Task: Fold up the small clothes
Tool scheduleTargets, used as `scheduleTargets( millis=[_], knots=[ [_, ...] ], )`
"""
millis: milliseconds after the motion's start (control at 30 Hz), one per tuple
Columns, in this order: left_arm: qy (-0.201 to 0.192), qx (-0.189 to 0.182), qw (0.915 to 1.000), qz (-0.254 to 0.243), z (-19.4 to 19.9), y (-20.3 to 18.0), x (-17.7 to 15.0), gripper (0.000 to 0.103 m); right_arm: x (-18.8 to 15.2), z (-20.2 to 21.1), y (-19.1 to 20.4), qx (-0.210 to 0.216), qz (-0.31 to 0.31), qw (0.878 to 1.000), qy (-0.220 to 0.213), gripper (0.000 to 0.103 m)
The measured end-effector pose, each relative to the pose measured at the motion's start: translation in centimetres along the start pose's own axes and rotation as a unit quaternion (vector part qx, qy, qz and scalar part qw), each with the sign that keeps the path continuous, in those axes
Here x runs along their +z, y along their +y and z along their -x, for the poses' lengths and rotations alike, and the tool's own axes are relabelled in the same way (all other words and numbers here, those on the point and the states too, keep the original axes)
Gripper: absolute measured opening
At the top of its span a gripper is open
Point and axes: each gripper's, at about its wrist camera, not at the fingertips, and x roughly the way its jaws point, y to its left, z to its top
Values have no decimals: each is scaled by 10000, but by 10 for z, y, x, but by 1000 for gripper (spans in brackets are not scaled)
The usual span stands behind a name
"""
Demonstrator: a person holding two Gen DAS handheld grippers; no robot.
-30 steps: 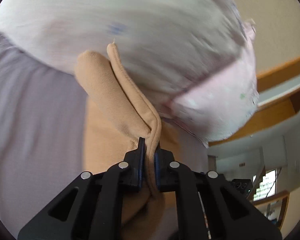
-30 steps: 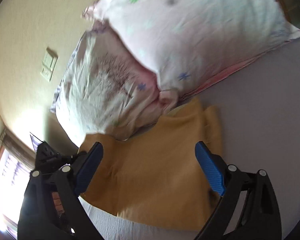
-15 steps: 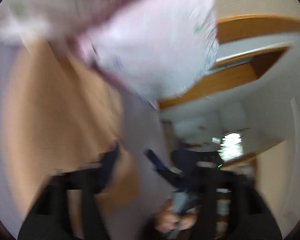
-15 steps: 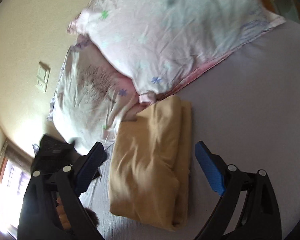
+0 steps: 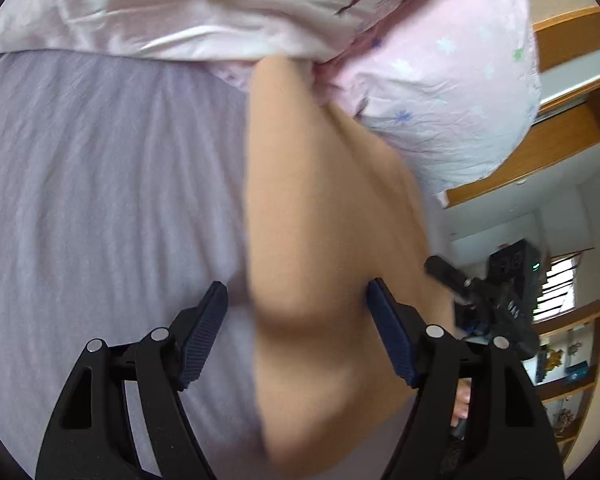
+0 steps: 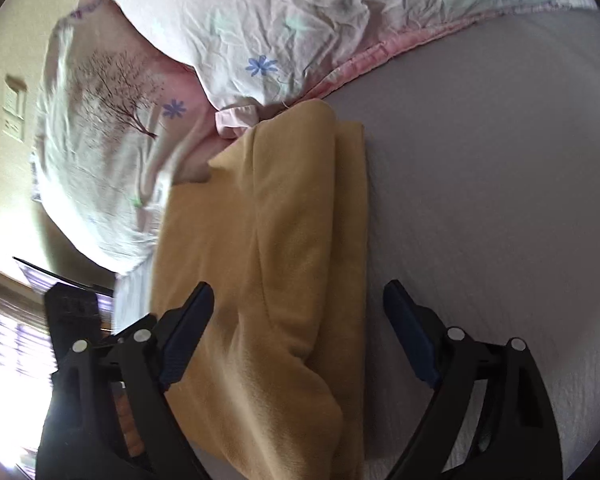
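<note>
I see the tan garment [image 6: 276,264] lying folded into a long narrow stack on the bed, its far end pushed up against the pillows, and its top layer sits a little to one side so that a strip of the lower layer shows along the edge. Both my tongs are open and hold nothing: the left tongs [image 5: 296,312] hover over the near end of the fold, and the right tongs [image 6: 298,308] hover over its middle. The fold looks nearly done to me, so the danger now is to undo it. The fabric seems soft and thick, and the rounded upper edge may spring back or slide off if I touch it while I pull away. If I close one of the tongs on only the top layer, I think it would drag that layer and open the stack. The far end is touching the flowered pillow [image 6: 300,28], so a push forward could wedge the cloth under it. The lilac bedsheet [image 6: 500,200] is smooth with fine wrinkles and may let the garment slip. Beyond the bed I see a second pillow with a tree print [image 6: 100,120], a cream wall with a switch plate [image 6: 14,108], a wooden headboard ledge [image 5: 560,80], a bright window [image 5: 560,284] and shelves [image 5: 568,380].
</note>
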Motion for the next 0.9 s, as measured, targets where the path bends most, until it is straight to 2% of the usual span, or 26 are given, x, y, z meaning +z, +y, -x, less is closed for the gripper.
scheduleTargets(
  millis=[33,67,100,133,167,200,300,400,433,467,500,533,567,633,700,733,833,900],
  knots=[
    [81,-196,9997,71,-5,1,1,72,0,-1,-2,236,-22,9997,42,76],
    [117,-401,9989,213,-10,3,1,72,-1,-4,-4,465,-42,9988,128,54],
    [15,-401,9989,260,-10,4,3,67,-2,-8,-7,511,-97,9985,149,46],
    [34,-365,9990,265,-10,4,4,53,-4,-9,-10,639,-186,9977,116,37],
    [61,-386,9989,269,-9,8,4,43,-6,-9,-10,819,-282,9962,102,32],
    [29,-539,9981,289,-2,12,2,41,-8,-7,-9,1123,-364,9930,56,31],
    [-169,-597,9979,189,36,20,-11,39,-19,-1,22,1495,-33,9888,21,30],
    [-643,-602,9961,57,91,35,-24,40,-33,-12,59,1735,382,9839,185,30],
    [-774,-522,9956,61,106,44,-28,44,-38,-21,69,1731,495,9832,283,31],
    [-824,-378,9959,69,112,50,-30,48,-42,-34,77,1542,640,9851,417,36],
    [-834,-18,9965,84,118,61,-32,48,-44,-44,81,1300,704,9876,528,41],
    [-816,423,9956,194,122,74,-36,48,-46,-53,83,865,748,9915,620,48],
    [-740,589,9950,328,126,87,-42,48,-47,-56,80,577,683,9940,631,57],
    [-817,402,9951,394,139,98,-51,49,-44,-45,74,609,508,9962,349,61],
    [-1072,595,9924,127,159,93,-61,49,-36,-26,75,489,506,9974,-174,61],
    [-1182,623,9910,-25,165,88,-62,51,-31,-21,80,572,543,9965,-275,61],
    [-1344,542,9880,-532,169,55,-71,59,-21,-30,99,526,663,9961,-255,61],
    [-1306,654,9847,-945,164,36,-78,62,-17,-51,107,380,696,9968,-57,60]
  ],
)
